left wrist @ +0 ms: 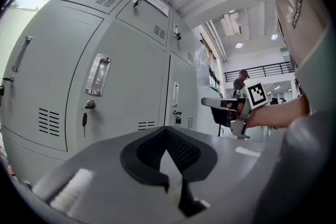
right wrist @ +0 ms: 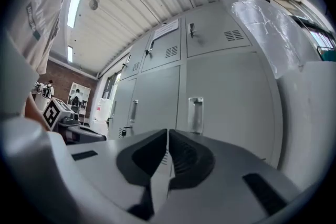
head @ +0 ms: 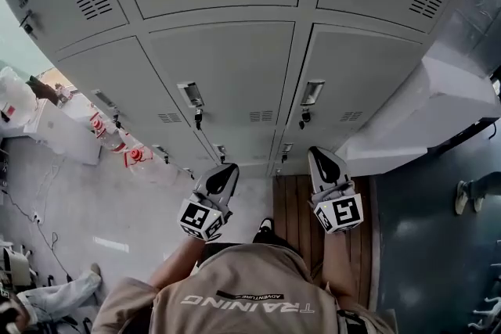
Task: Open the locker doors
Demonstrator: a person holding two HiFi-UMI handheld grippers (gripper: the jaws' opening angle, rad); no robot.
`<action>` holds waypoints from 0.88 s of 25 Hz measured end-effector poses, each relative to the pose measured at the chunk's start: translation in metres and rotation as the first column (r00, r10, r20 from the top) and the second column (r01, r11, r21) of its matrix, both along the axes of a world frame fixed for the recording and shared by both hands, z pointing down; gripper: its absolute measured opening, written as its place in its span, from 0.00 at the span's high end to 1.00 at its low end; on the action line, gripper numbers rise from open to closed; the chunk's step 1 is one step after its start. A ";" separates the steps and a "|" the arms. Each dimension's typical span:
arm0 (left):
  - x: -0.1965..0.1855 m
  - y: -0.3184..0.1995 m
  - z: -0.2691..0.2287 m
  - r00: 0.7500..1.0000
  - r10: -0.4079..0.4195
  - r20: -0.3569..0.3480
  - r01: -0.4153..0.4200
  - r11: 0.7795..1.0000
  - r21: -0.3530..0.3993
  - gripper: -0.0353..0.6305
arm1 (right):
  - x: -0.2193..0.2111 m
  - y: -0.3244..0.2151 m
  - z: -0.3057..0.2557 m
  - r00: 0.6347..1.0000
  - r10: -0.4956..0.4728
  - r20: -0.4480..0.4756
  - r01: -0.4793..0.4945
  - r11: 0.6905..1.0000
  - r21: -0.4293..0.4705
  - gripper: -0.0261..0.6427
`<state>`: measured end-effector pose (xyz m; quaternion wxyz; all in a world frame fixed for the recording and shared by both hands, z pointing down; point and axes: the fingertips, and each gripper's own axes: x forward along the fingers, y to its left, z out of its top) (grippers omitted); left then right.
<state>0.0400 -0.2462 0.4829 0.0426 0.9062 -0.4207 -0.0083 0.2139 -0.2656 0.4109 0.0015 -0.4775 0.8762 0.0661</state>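
Left of frame: the white bags and red-marked clutter point(head: 47, 121) sit on the grey floor point(head: 117, 199) well clear of your stance, so you have room on that side. Your left gripper point(head: 225, 170) has its jaws pressed together on nothing, tip aimed at the centre-left grey metal locker door point(head: 235, 66), which is shut. Its silver recessed pull handle point(head: 190, 94) lies ahead and up-left of the tip, well apart. The handle's long axis is vertical on the door and it hugs the door's left edge. A small dark key point(head: 198, 120) hangs just below it. The left gripper is the nearer one for this handle. Your right gripper point(head: 322, 158) is likewise closed and empty, with only a hairline slit between the jaws. The centre-right grey locker door point(head: 360, 74) is shut too. Its own silver handle point(head: 311, 92) sits almost straight ahead of that tip, same vertical axis, same left-edge position. My read: both doors hinge on their right sides, so they swing out rightward. You'll need to open the jaws before taking either handle. Right of frame: the white plastic-wrapped bulk point(head: 438, 105) butts against the locker end and likely limits the right door's swing.
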 end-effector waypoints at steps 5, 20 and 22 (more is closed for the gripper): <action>0.009 -0.031 0.002 1.000 -0.019 -0.015 0.019 1.000 -0.011 0.94 | 0.008 -0.053 -0.024 1.000 -0.009 -0.002 0.009 0.999 0.041 0.94; 0.020 -0.084 -0.010 0.997 0.078 0.023 -0.077 0.996 -0.042 0.94 | -0.003 -0.114 -0.019 0.999 0.008 -0.044 -0.009 1.000 -0.007 0.94; 0.021 -0.082 -0.008 0.996 0.085 0.021 -0.084 0.995 -0.045 0.94 | -0.002 -0.117 -0.019 0.999 0.012 -0.048 -0.012 1.000 -0.005 0.94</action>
